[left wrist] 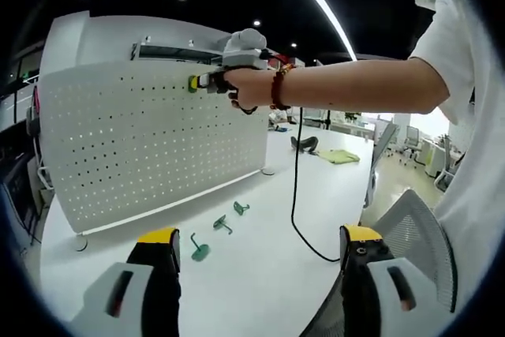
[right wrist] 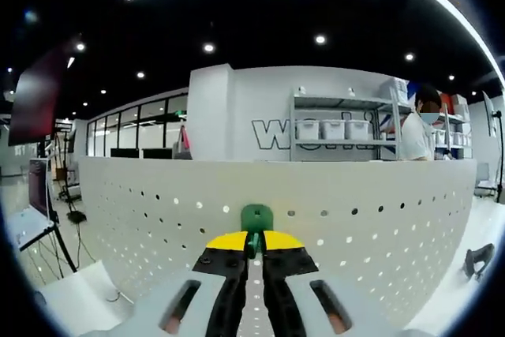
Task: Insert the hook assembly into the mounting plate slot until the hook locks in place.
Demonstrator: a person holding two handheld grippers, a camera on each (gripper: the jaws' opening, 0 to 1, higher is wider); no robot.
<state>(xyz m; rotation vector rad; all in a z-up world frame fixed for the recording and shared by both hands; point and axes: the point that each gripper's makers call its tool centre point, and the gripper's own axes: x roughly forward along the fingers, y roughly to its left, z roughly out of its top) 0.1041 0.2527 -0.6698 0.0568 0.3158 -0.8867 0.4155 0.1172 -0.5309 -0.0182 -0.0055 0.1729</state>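
1. In the left gripper view, the left tongs (left wrist: 256, 246) are hanging wide open over the near edge of the white table (left wrist: 260, 274), gripping nothing, with bare tabletop showing between the yellow-tipped jaws.
2. Three loose green hooks (left wrist: 221, 230) are lying in a short row on the table, near the foot of the white perforated panel (left wrist: 150, 144) that is standing upright along the table's far side.
3. In the same view, the right tongs (left wrist: 197, 82) are reaching in from the right, held by a person's hand (left wrist: 248, 88) wearing a red bead bracelet (left wrist: 278, 87), and their yellow tips are pressing against the panel's upper part.
4. A black cable (left wrist: 297, 195) is hanging from that hand down to the table.
5. In the right gripper view, the right tongs (right wrist: 254, 244) are closed almost fully, pinching a green hook assembly (right wrist: 256, 219) between the yellow tips.
6. The hook assembly is sitting against the perforated panel (right wrist: 355, 226), near its top edge; whether it is seated in a hole cannot be told.
7. Beyond the panel, a shelving unit (right wrist: 339, 132) carrying white bins is standing against a wall, and a person (right wrist: 418, 128) is standing beside it.
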